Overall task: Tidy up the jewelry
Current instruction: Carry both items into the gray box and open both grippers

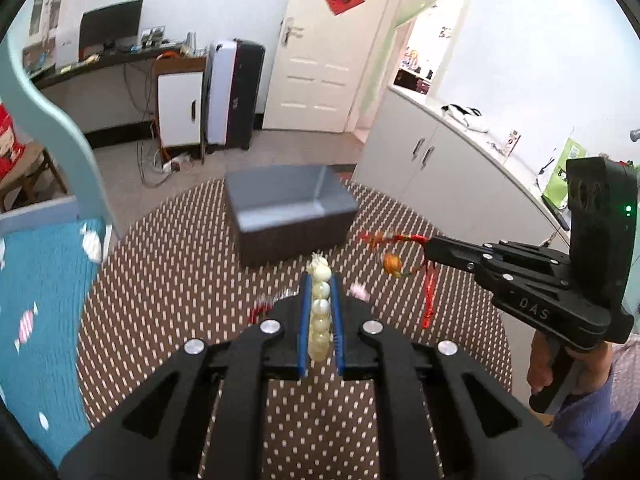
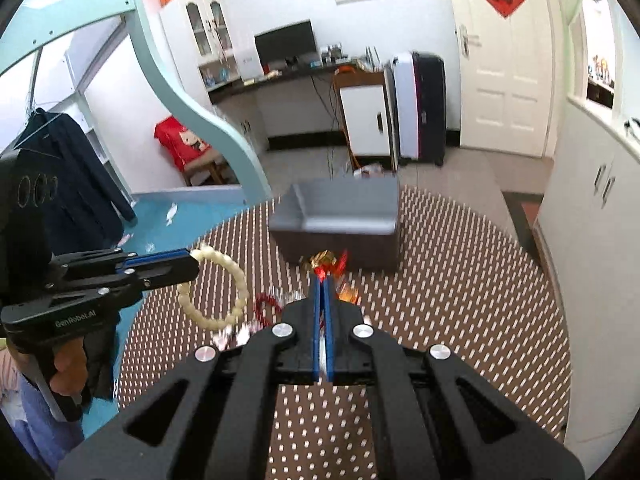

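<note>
grey box (image 1: 292, 216) ahead on dotted mat (image 1: 180, 280); red beads (image 2: 266, 306) between.

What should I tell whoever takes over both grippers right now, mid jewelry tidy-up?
Left gripper: shut on the white bead bracelet, lifted off the mat.
Right gripper: shut on the red cord bracelet, also in the air.
The grey box sits open at the far side of the dotted mat; nothing visible inside it yet.
A red bead bracelet and a pink piece lie on the mat.
Left: drop both held bracelets in the box, then collect the rest.
</note>
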The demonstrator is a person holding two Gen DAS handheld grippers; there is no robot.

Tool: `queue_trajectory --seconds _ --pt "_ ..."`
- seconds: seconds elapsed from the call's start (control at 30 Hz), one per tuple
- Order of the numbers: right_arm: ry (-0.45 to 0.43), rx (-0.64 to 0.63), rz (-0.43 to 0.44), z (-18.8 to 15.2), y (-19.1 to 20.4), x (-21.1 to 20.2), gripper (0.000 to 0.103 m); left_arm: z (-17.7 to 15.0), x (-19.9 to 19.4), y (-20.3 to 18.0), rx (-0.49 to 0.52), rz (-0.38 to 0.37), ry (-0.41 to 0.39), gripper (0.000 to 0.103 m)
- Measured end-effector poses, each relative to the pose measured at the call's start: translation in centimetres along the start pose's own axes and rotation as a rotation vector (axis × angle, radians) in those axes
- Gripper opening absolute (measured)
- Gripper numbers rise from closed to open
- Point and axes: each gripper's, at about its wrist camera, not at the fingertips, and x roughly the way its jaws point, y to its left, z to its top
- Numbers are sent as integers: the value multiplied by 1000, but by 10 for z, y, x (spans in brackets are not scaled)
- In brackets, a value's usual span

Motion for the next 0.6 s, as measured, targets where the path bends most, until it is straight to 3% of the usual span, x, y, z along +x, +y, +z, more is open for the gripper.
queue_trajectory --seconds 0.23,0.33,0.6 --pt "-77 2 -22 50 -9 11 1 73 11 -3 39 2 -55 10" --pt "-77 5 -41 63 -14 32 1 94 30 2 49 48 -58 10" --pt "10 11 -82 70 -29 107 1 110 121 32 4 126 84 10"
